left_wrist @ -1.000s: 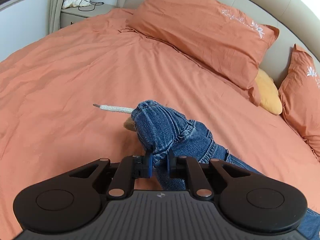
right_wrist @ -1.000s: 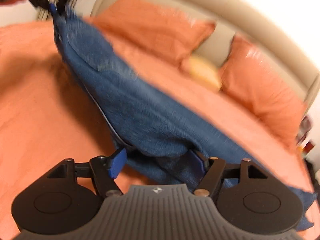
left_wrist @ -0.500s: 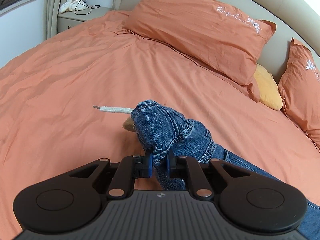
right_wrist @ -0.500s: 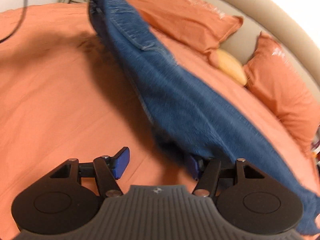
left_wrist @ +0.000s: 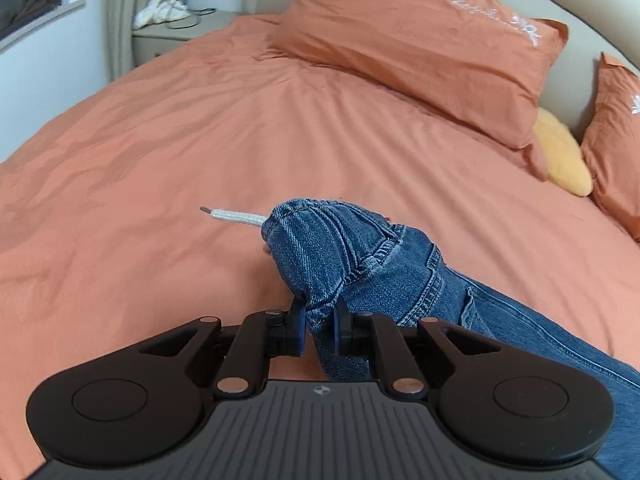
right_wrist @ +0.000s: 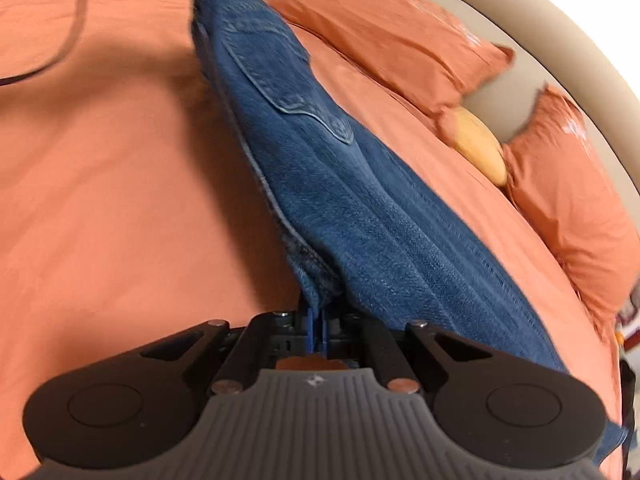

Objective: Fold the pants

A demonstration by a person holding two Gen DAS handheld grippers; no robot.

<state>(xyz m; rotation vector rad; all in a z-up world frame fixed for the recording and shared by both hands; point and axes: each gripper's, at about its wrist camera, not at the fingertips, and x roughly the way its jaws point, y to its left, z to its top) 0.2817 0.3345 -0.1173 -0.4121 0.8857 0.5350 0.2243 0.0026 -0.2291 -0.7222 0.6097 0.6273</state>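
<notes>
Blue denim pants (left_wrist: 360,256) hang stretched above an orange bed (left_wrist: 200,152). In the left wrist view my left gripper (left_wrist: 320,328) is shut on the bunched waistband, and a white drawstring (left_wrist: 236,215) sticks out to the left of it. In the right wrist view the pants (right_wrist: 340,184) run as a taut band from the top of the frame down to my right gripper (right_wrist: 317,330), which is shut on the edge of the denim. A back pocket (right_wrist: 296,92) faces up.
Orange pillows (left_wrist: 420,40) and a yellow cushion (left_wrist: 560,156) lie against the beige headboard (right_wrist: 532,60). A bedside table (left_wrist: 176,28) with a white cloth and cables stands at the far left. The bed sheet (right_wrist: 120,200) spreads wide to the left of the pants.
My right gripper has gone from open with the denim loose between its fingers to shut on the fabric edge. The pants now look pulled straighter. My left gripper kept its hold.
</notes>
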